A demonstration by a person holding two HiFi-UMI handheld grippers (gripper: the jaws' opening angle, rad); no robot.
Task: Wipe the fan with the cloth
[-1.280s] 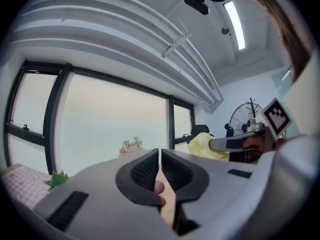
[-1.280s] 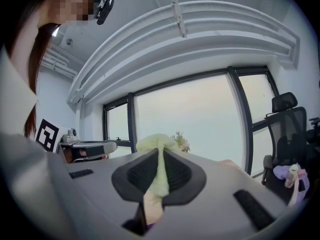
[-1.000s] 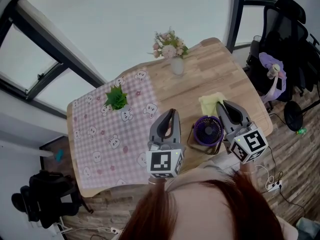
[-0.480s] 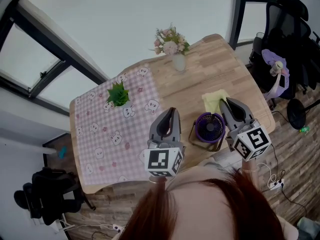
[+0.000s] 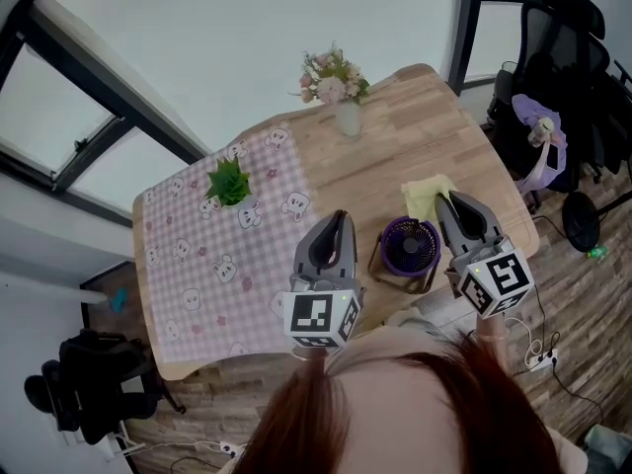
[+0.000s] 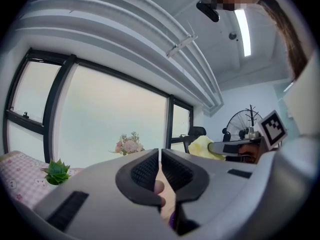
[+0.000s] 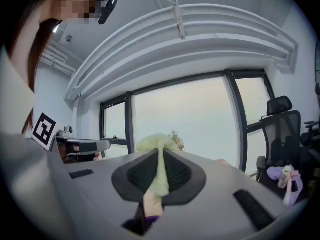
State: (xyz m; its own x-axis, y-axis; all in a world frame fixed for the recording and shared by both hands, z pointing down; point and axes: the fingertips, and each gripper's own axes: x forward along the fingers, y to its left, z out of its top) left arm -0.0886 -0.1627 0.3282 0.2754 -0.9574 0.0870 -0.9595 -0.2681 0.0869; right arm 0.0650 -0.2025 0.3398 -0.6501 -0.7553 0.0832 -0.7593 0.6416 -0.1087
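The right gripper (image 7: pixel 160 154) is clamped on the yellow cloth (image 7: pixel 156 141), held just beyond the small purple fan (image 5: pixel 410 250) that stands on the wooden desk (image 5: pixel 395 156). The left gripper (image 6: pixel 160 156) is clenched on nothing, beside the fan's left.

Flower vase (image 5: pixel 347 118) beside checked tablecloth (image 5: pixel 197 275); small plant (image 5: pixel 228 183) on it.

Below the right gripper's (image 7: pixel 160 155) fingers (image 7: pixel 181 176), only a purple sliver of the fan (image 7: pixel 152 219) shows. In the head view they cover part of the cloth (image 5: pixel 421 197).
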